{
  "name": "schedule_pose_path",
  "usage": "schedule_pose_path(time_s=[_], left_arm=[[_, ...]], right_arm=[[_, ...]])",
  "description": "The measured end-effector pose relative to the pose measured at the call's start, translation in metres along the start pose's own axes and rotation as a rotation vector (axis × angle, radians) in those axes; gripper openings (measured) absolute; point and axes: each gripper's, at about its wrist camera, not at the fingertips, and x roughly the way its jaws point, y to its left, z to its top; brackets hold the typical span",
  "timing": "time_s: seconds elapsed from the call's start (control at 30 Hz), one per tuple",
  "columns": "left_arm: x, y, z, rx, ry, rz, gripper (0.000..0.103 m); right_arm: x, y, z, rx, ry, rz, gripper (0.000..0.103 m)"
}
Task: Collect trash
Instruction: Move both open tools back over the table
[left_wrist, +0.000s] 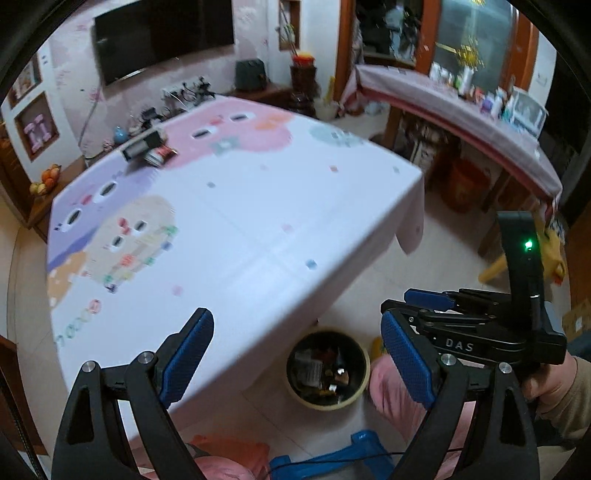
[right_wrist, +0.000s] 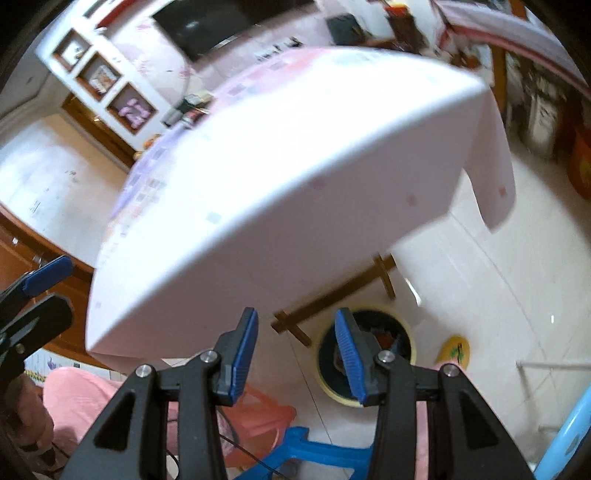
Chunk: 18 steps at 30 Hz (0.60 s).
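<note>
A round trash bin (left_wrist: 328, 373) with a pale yellowish rim and dark inside stands upright on the white tiled floor, just beside the table's near edge and partly under its overhanging cloth. It holds a jumble of trash (left_wrist: 319, 365): what looks like crumpled wrappers and printed packaging, with reddish and brown bits, though blur hides the details. From the right wrist view the bin (right_wrist: 404, 334) shows below the table's wooden crossbars.
</note>
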Motion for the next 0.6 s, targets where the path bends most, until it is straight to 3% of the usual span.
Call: schedule_pose_path(time_s=[0.2, 0.47, 0.6], left_arm=[[-0.025, 0.041, 0.021, -0.053, -0.063, 0.064, 0.091], [-0.039, 0.099, 0.051, -0.107, -0.111, 0.143, 0.091], [-0.028, 0.136, 0.079, -0.121, -0.117, 0.194, 0.091]], right_arm=[[-0.016, 0.053, 0.039, -0.126, -0.033, 0.048, 0.044], [-0.001, 0.109, 0.105, -0.273, -0.035, 0.050, 0.044], [0.016, 0.130, 0.149, -0.306, -0.045, 0.052, 0.056]])
